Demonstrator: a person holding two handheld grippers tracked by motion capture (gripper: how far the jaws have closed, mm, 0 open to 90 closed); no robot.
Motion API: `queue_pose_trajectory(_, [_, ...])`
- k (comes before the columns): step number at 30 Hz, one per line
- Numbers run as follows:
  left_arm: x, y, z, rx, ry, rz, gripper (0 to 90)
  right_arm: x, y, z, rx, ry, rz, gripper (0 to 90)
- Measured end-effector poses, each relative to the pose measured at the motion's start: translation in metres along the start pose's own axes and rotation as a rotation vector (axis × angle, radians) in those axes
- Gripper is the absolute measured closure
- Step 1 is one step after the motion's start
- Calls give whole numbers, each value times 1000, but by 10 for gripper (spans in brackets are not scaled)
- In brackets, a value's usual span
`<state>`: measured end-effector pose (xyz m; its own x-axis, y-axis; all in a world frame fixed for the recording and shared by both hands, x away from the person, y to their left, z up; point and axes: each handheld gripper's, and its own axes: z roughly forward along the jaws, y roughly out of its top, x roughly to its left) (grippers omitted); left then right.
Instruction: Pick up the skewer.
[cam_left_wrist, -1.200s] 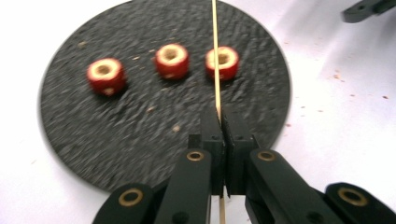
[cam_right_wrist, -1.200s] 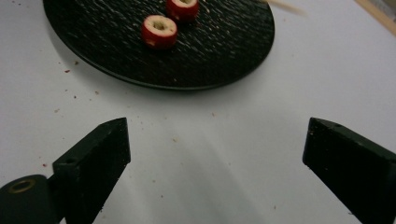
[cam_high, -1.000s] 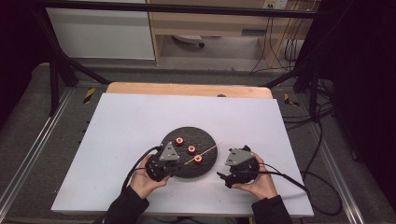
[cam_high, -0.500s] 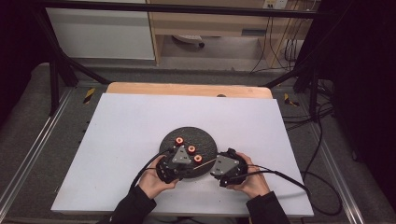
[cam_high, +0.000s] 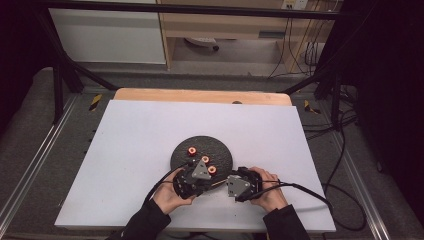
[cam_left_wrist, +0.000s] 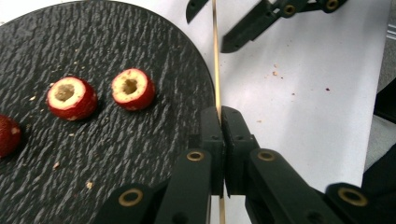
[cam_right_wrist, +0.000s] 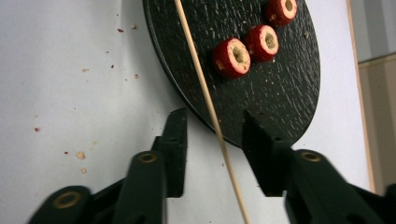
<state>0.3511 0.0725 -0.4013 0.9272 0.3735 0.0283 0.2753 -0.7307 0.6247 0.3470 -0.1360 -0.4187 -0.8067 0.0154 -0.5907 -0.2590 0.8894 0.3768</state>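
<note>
A round black slate plate (cam_high: 200, 150) lies on the white table and carries three cored red fruit pieces (cam_high: 191, 150) (cam_high: 205, 159) (cam_high: 212, 170). At the plate's near edge my left gripper (cam_high: 200, 181) is shut on a thin wooden skewer (cam_left_wrist: 216, 60). In the left gripper view the jaws (cam_left_wrist: 221, 116) are pressed together on the stick, with two fruit pieces (cam_left_wrist: 72, 97) (cam_left_wrist: 133, 88) to their left. My right gripper (cam_high: 235, 184) faces it, open (cam_right_wrist: 215, 135). The skewer (cam_right_wrist: 205, 98) runs between its spread jaws, touching neither.
The white tabletop (cam_high: 125, 150) is dotted with small crumbs (cam_right_wrist: 80, 155) beside the plate. A wooden strip (cam_high: 200, 96) borders the far edge. Cables (cam_high: 310, 192) trail from both grippers toward the right and front.
Both grippers have drawn together at the plate's near edge. The right gripper slid left until its open jaws came around the skewer held by the left.
</note>
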Motion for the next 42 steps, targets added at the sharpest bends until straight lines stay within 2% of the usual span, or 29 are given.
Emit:
queue_pose_trajectory(3, [-2, 2, 3, 4, -8, 10, 884, 1, 0, 1, -2, -7, -45, 720])
queue_pose_trajectory(4, [-2, 2, 3, 4, -8, 10, 884, 1, 0, 1, -2, -7, -45, 720])
queue_pose_trajectory(7, [-3, 3, 4, 8, -10, 18, 884, 3, 0, 2, 15, -19, -98, 803])
queue_pose_trajectory(9, [-3, 3, 4, 5, -14, 13, 884, 4, 0, 2, 14, -8, -121, 839])
queue_pose_trajectory(10, [-2, 3, 4, 7, -15, 14, 884, 4, 0, 2, 14, -8, -121, 839])
queue_pose_trajectory(15, [-1, 3, 4, 15, -24, 17, 883, 7, 0, 1, 28, -4, -201, 880])
queue_pose_trajectory(16, [-1, 3, 4, 14, -27, 13, 883, 7, 0, 1, 28, -4, -201, 880])
queue_pose_trajectory(17, [-1, 4, 4, 20, -30, 14, 879, 7, 2, 0, 38, -6, -230, 884])
queue_pose_trajectory(20, [3, 6, 3, 64, -40, 13, 825, 6, 4, -1, 49, -15, -262, 887])
queue_pose_trajectory(21, [3, 6, 3, 64, -40, 13, 799, 6, 4, -1, 49, -15, -262, 887])
queue_pose_trajectory(24, [5, 9, 3, 113, -45, 14, 782, 5, 7, -3, 47, -26, -276, 887])
queue_pose_trajectory(28, [9, 13, 5, 173, -59, 8, 802, 4, 13, -3, 82, -32, -345, 887])
queue_pose_trajectory(32, [8, 15, 9, 224, -69, 2, 837, 5, 15, -3, 101, -33, -370, 887])
queue_pose_trajectory(35, [8, 16, 12, 242, -69, 0, 872, 4, 17, -2, 108, -34, -395, 886])
queue_pose_trajectory(37, [6, 17, 13, 260, -53, 3, 878, 5, 19, -2, 114, -41, -416, 886])
queue_pose_trajectory(41, [4, 17, 13, 266, -37, -5, 884, 4, 20, -3, 113, -41, -410, 882])
queue_pose_trajectory(42, [4, 16, 12, 259, -33, -7, 884, 4, 19, -3, 111, -45, -395, 876])
